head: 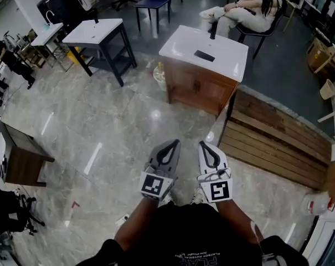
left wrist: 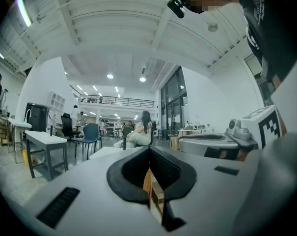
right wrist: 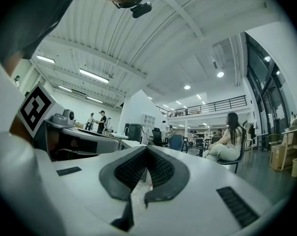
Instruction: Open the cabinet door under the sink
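The sink cabinet [head: 197,87] is brown wood with two doors under a white basin top [head: 222,51], and it stands on the marble floor ahead of me. Both doors look closed. My left gripper [head: 171,142] and right gripper [head: 205,144] are side by side in front of my body, well short of the cabinet and touching nothing. In the left gripper view, my left gripper [left wrist: 149,149] has its jaws together, and a sliver of the wooden cabinet [left wrist: 147,183] shows through the hollow between them. In the right gripper view, my right gripper [right wrist: 146,149] is likewise shut and holds nothing.
A slatted wooden platform [head: 272,143] lies to the right of the cabinet. A second white basin on black legs [head: 95,32] stands at back left, and a dark side table [head: 20,154] at left. A person sits on a chair [head: 245,10] behind the cabinet. A yellow bottle [head: 159,71] stands at the cabinet's left corner.
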`<state>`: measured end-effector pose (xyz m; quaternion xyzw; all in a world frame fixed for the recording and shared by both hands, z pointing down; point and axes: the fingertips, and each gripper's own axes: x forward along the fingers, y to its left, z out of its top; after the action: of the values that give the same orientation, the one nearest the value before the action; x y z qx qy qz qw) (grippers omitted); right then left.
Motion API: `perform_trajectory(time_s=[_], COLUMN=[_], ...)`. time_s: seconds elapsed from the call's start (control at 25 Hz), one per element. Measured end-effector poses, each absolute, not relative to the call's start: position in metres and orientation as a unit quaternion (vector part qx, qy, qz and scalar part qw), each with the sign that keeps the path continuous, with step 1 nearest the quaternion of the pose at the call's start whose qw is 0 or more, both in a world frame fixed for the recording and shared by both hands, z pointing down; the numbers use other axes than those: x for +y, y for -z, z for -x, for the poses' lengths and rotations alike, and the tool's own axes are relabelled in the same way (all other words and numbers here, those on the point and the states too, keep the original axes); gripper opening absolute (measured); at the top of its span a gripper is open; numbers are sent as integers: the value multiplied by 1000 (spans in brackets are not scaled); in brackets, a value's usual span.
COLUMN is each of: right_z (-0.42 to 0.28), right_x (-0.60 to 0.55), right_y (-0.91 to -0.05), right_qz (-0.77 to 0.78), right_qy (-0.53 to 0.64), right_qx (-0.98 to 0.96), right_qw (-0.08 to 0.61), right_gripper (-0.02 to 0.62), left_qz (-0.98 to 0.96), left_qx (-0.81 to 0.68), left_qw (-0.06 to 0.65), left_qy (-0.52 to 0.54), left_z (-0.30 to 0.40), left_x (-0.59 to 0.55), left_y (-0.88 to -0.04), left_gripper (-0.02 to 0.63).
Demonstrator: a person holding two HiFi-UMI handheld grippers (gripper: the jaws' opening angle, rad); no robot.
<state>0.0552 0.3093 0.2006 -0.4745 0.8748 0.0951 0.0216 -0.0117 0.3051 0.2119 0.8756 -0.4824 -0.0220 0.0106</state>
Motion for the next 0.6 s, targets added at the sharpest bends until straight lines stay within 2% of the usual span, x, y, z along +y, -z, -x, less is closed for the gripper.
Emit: perform_trajectory(time_s=[0.6], right_z=[-2], right_x=[303], right_y=[-200], right_qz=[489], right_qy=[-100], right_qx=[866], right_qw=[30], right_gripper=[21], left_qz=[-881], left_qx=[-472], left_qw=[5], left_qy=[22], left_z=[68], left_x=[296], left_y=[-219], left_gripper=[18])
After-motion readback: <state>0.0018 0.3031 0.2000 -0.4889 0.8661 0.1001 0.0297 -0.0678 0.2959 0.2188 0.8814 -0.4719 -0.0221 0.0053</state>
